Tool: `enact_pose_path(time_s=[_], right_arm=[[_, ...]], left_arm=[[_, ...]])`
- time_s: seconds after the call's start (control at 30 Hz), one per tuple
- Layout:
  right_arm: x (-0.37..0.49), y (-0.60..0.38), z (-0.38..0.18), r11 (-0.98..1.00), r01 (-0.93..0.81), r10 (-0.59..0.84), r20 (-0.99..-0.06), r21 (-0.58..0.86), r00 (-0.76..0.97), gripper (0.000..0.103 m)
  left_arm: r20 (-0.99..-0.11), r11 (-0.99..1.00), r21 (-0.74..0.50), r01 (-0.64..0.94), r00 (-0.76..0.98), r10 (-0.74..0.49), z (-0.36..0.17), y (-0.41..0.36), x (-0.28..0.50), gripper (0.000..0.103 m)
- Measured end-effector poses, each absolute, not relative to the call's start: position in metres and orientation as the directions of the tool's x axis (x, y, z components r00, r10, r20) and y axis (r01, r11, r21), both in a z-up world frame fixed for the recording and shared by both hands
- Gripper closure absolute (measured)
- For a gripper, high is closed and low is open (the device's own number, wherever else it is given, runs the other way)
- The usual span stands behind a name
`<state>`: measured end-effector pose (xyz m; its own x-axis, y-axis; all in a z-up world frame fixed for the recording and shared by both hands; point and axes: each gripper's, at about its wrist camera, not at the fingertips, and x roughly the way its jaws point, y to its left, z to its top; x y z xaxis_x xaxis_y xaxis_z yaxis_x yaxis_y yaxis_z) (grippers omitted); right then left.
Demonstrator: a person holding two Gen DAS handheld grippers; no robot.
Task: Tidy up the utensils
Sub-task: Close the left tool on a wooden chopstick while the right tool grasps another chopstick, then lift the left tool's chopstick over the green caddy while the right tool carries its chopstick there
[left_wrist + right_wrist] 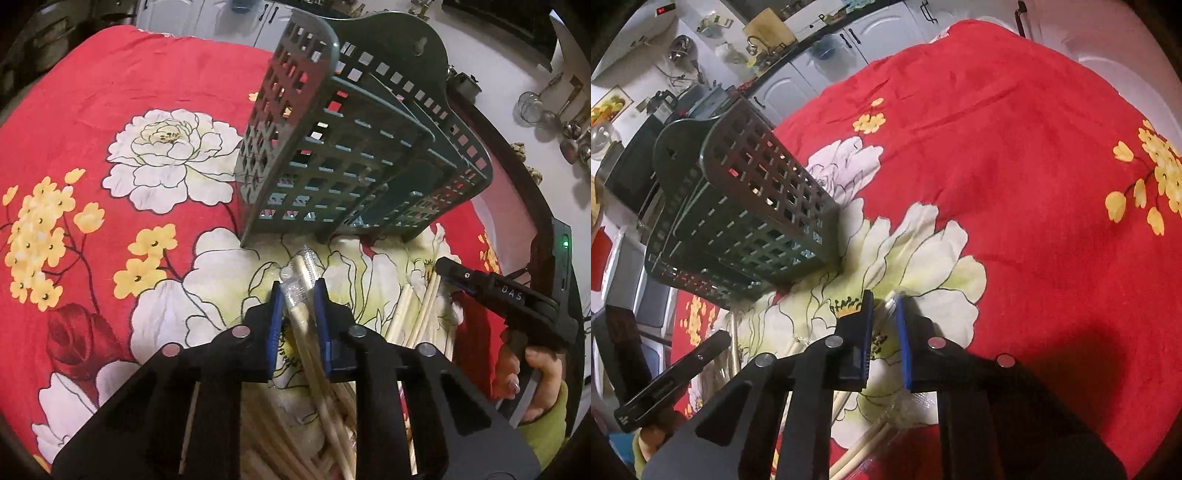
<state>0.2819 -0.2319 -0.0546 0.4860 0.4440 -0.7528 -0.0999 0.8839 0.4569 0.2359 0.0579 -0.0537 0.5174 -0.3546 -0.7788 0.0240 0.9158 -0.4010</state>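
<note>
Chopsticks: we have a pair of wooden chopsticks in a clear plastic sleeve (300, 295) between the blue pads of our left gripper (298, 291), its jaws drawn together on it; loose chopsticks (421, 317) lie on the cloth at about 3 o'clock of that gripper, and more are piled beneath it.
Right gripper: our right gripper (884, 301) is nearly closed on the crinkled end of a clear wrapper (891, 300) with sticks trailing below; whether it is the same pair we cannot tell.
Holder: the dark green slotted utensil holder (343, 155) stands at 12 o'clock of the left gripper, just beyond the chopstick tips, resting on the cloth.
Risk, slip: we judge the smooth sleeve could slide through the pads when lifted, since the grip sits near one end and the long rest hangs free.
Risk, tear: if both grippers hold one wrapper, pulling apart may rip it and drop the sticks.
Risk, holder: a long stick swung low could knock the light holder over.
Surface: a red cloth with white and yellow flowers (122, 96), soft and wrinkled, so the holder's footing looks unsure.
Room: a kitchen, with white cabinets (820, 66) at 11 o'clock in the right view and hanging ladles (569, 136) at 2 o'clock in the left.
</note>
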Motion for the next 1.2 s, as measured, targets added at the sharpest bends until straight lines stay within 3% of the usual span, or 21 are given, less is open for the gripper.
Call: enact_pose_path(time_s=[0.43,0.83,1.2], right_arm=[[0.265,-0.226,-0.008,0.847,-0.235,0.517,-0.636,0.477,0.573,0.094],[0.219,-0.202,0.078,0.813,-0.470,0.582,-0.487,0.343,0.651,0.098],[0.194,-0.200,0.118,0.813,-0.538,0.578,-0.422,0.222,0.699,0.099]], left_arm=[[-0.706,0.907,-0.410,0.092,0.597,-0.380,-0.013,0.074,0.216,0.098],[-0.594,0.894,-0.395,0.209,0.685,-0.422,0.051,0.058,0.204,0.100],[-0.512,0.879,-0.365,0.308,0.722,-0.465,0.096,0.033,0.197,0.100]])
